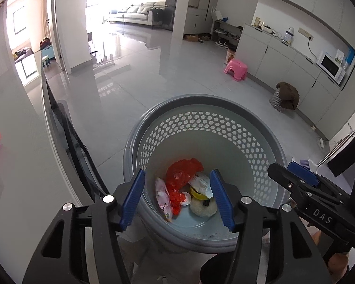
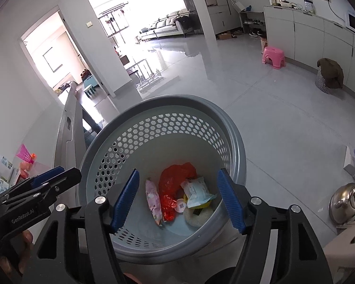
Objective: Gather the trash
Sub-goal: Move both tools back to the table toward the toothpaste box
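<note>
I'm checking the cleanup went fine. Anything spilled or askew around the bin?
Nothing stands out: the grey perforated plastic basket stands upright, the red plastic bag and wrappers lie inside, and no trash shows on the nearby floor.

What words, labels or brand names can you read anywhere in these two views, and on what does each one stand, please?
"DAS": on the right gripper, seen from the left wrist.
"GenRobot.AI": on the left gripper, seen from the right wrist.
Print on the pale blue packet and the code on the small white cap: too small to read.

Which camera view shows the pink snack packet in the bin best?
The right wrist view: the pink packet lies whole on the bin floor. In the left wrist view, the packet has its lower end cut off by the bin's near wall.
</note>
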A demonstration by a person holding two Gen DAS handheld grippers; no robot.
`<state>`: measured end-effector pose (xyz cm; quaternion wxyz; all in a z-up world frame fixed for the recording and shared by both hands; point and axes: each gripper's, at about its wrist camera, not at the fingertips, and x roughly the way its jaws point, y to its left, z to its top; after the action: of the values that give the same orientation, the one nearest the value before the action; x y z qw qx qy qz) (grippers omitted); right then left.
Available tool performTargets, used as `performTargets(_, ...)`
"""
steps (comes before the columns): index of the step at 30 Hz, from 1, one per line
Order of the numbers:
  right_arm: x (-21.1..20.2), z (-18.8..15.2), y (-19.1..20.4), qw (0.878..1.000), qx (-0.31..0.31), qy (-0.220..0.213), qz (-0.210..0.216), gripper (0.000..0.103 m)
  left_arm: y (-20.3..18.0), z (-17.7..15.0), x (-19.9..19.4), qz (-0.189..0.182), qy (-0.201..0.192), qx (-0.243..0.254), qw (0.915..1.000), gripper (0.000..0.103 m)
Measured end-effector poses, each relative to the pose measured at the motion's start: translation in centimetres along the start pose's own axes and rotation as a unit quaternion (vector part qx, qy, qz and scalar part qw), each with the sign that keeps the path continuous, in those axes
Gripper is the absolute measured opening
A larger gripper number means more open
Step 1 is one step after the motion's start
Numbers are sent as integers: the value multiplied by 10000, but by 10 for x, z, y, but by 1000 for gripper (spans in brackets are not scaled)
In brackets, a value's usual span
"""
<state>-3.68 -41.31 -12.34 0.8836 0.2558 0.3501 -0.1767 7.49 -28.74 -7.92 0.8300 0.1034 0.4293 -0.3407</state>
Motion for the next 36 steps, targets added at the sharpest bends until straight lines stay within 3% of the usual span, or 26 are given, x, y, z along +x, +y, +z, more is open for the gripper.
performTargets(11, -25, -7, 4, 9999, -4, -152, 67, 66, -3, -6, -29, 130, -284, 5, 9995, 62)
performTargets(21, -44, -18, 27, 9991, -199, -332, 149, 75, 17, -18, -69, 522, -781, -242, 9953, 92)
performTargets(27, -46, -24, 51, 9979, -457, -347, 308, 84, 44, -27, -88, 680, -892, -528, 9923, 96)
performTargets(36, -38, -37, 112, 9930, -909, -307, 696, 88, 108, -44, -118, 1113, -1069, -907, 9838, 97)
